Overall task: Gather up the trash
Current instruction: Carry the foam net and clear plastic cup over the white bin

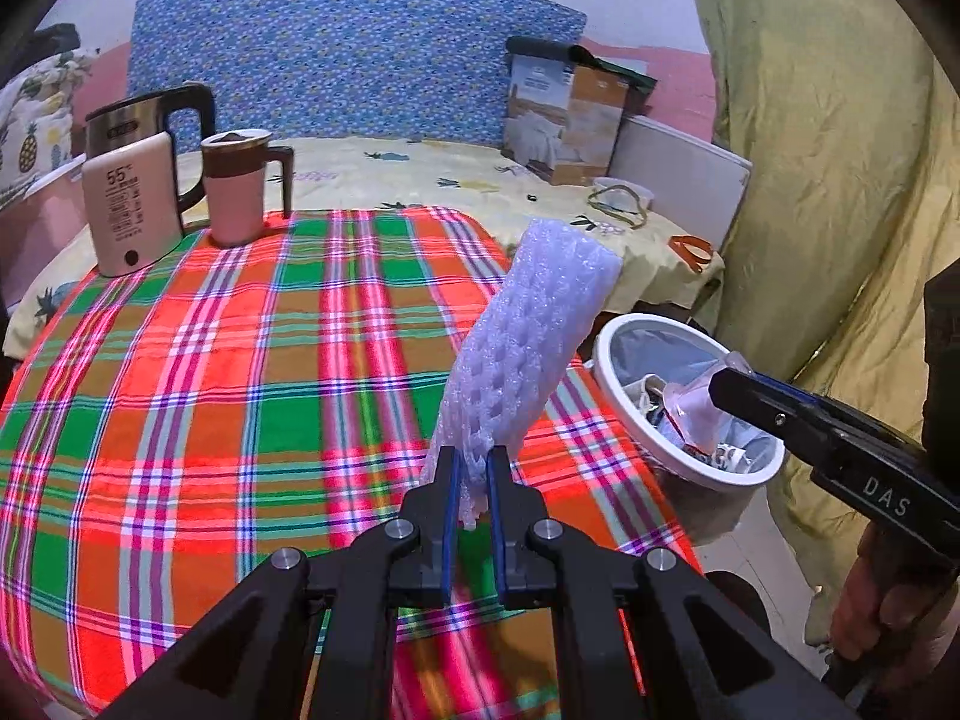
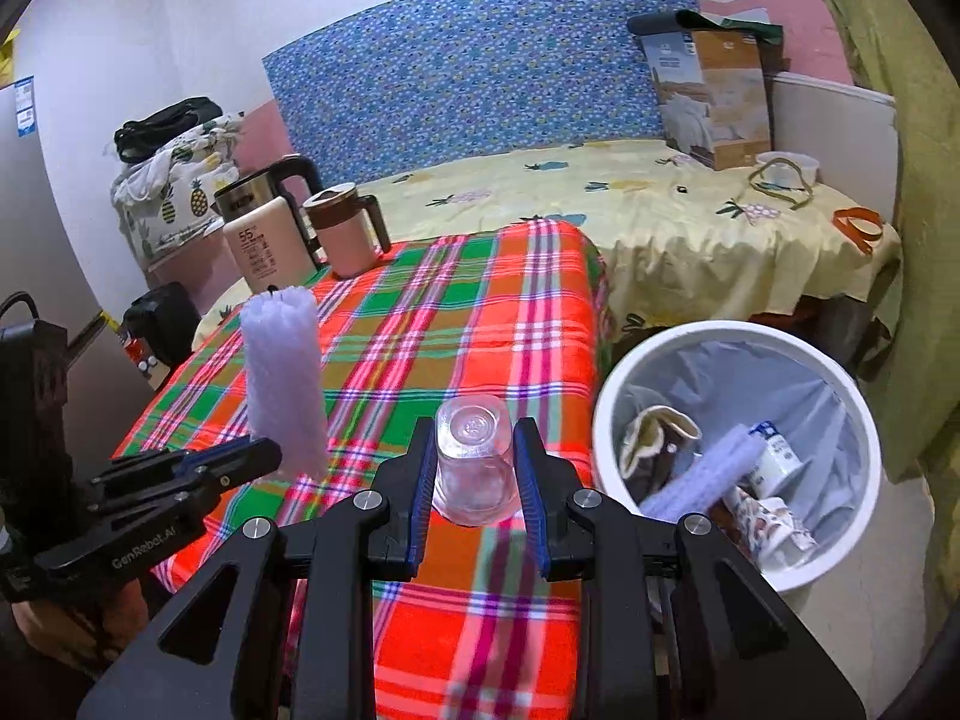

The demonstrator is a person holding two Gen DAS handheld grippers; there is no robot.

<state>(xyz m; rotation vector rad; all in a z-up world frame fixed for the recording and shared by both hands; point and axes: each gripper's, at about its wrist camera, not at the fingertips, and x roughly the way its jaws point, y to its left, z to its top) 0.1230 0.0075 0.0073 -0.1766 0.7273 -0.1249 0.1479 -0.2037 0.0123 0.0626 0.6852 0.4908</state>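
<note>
My left gripper (image 1: 474, 477) is shut on the lower end of a white foam net sleeve (image 1: 528, 348), which stands up above the plaid tablecloth (image 1: 240, 390). In the right wrist view the same sleeve (image 2: 282, 372) rises from the left gripper (image 2: 267, 456) at the left. My right gripper (image 2: 475, 441) is shut on a clear plastic cup (image 2: 474, 480), bottom pointing forward, at the table's right edge. A white bin (image 2: 720, 330) with a liner stands just right of it and holds several pieces of trash. From the left wrist, the right gripper (image 1: 729, 384) and cup (image 1: 696, 411) show in front of the bin (image 1: 606, 348).
A steel kettle (image 1: 150, 114), a pink-white appliance (image 1: 129, 204) and a pink mug (image 1: 237, 186) stand at the table's far left. Behind is a bed with a yellow sheet (image 2: 690, 222), a cardboard box (image 2: 714, 102) and an orange item (image 2: 858, 225). A yellow-green curtain (image 1: 828, 150) hangs at right.
</note>
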